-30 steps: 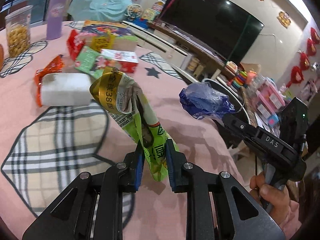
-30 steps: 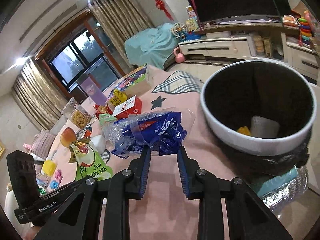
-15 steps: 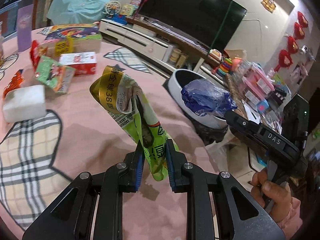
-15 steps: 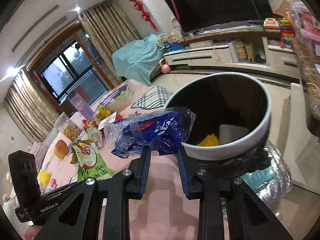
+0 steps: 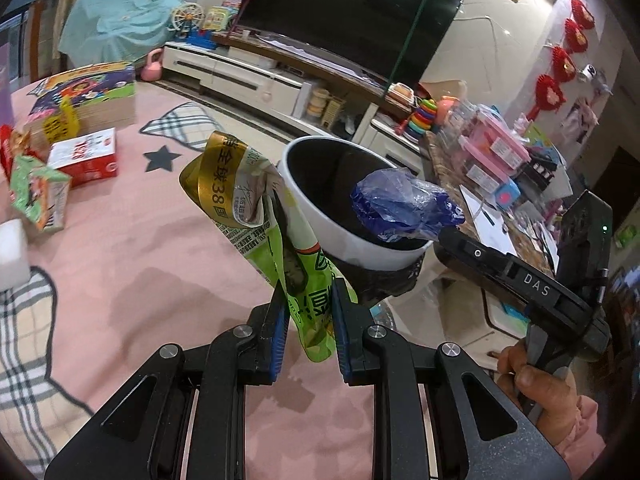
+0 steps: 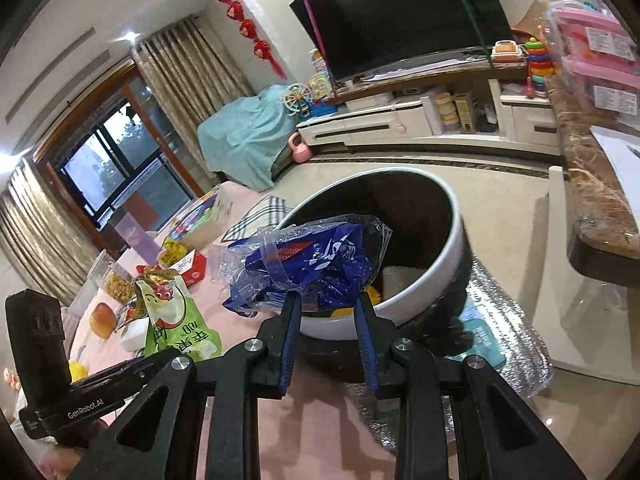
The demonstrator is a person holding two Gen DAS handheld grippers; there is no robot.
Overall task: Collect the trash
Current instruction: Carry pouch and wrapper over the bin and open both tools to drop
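My left gripper (image 5: 308, 300) is shut on a crumpled green and gold snack wrapper (image 5: 256, 208), held up over the pink tablecloth just short of the bin. The white bin (image 5: 320, 216) with a black inside stands off the table's edge. My right gripper (image 6: 326, 304) is shut on a crumpled blue and clear plastic bag (image 6: 304, 264), which hangs over the near rim of the bin (image 6: 424, 284). Yellow and white scraps lie inside it. The left wrist view shows the blue bag (image 5: 400, 204) above the bin mouth; the right wrist view shows the green wrapper (image 6: 172, 320) at lower left.
Red and white box (image 5: 84, 156), green packet (image 5: 36, 196), a white block (image 5: 12, 252) and a stack of picture books (image 5: 88, 96) lie on the pink table (image 5: 132, 264). A TV stand (image 6: 400, 124) and a marble counter (image 6: 592, 196) flank the bin. Silver foil mat (image 6: 504, 352) lies under it.
Both grippers have carried their wrappers across the table toward the bin. The bin has grown larger in both views, and the blue bag now hangs over its rim.
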